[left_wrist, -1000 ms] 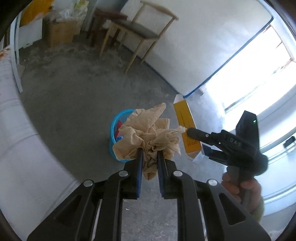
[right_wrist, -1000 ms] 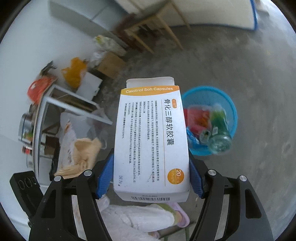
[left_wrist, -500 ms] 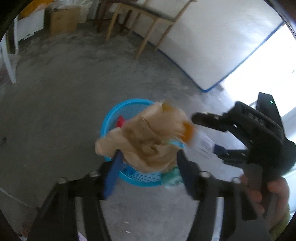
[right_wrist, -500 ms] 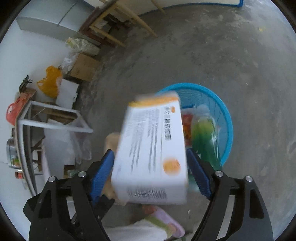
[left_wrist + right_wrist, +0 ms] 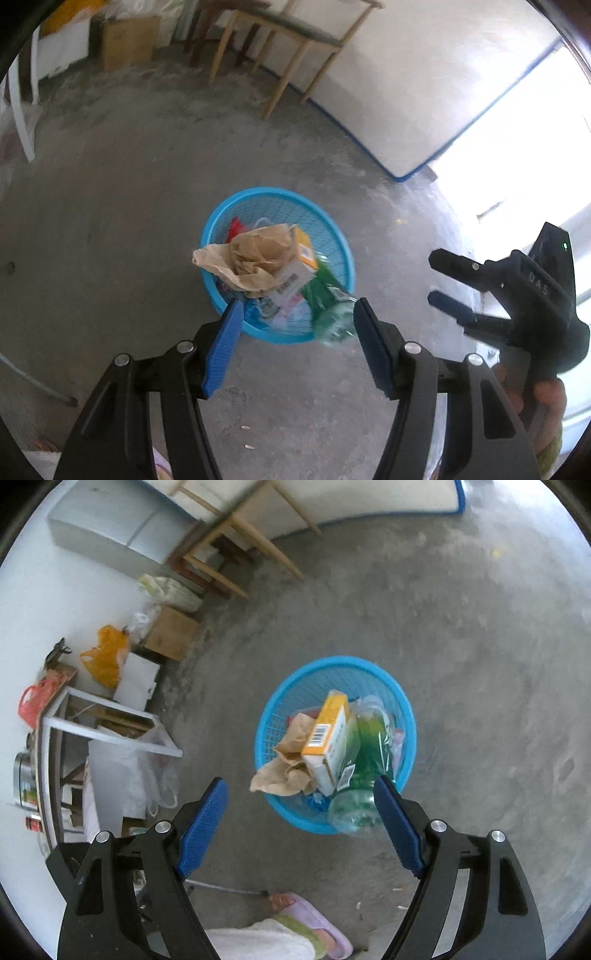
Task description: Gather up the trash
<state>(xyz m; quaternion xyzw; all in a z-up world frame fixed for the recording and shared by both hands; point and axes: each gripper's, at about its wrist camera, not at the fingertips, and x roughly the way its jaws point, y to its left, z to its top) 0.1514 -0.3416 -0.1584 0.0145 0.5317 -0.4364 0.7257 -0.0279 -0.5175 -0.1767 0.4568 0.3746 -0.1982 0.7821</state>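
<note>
**A:** What sits at the centre of the concrete floor?

**B:** A round blue plastic basket with mesh walls, heaped to the rim. On top lies a crumpled sheet of brown paper, soft and creased, one corner drooping over the rim at about 9 o'clock. Pressed against it is a stiff white and orange carton, barcode up, tilted on edge. A green plastic bottle leans over the rim at 5 o'clock, with a scrap of red packaging at the back.

**A:** And the tongs?

**B:** Both stand wide and hold nothing. The left gripper hangs above the near edge of the basket, its ribbed blue pads well apart with only floor and basket between them. The right gripper is spread the same way; in the left camera it appears at 3 o'clock, gripped by a hand.

**A:** Room to move?

**B:** The rough, grey floor is open all round the basket. Furniture keeps to the edges: a wooden chair at 12 o'clock by a white panel edged in blue, a cardboard box and an orange bag at 10 o'clock, a white metal frame at 9. A foot in a pink slipper stands at 6 o'clock in the right camera.
</note>
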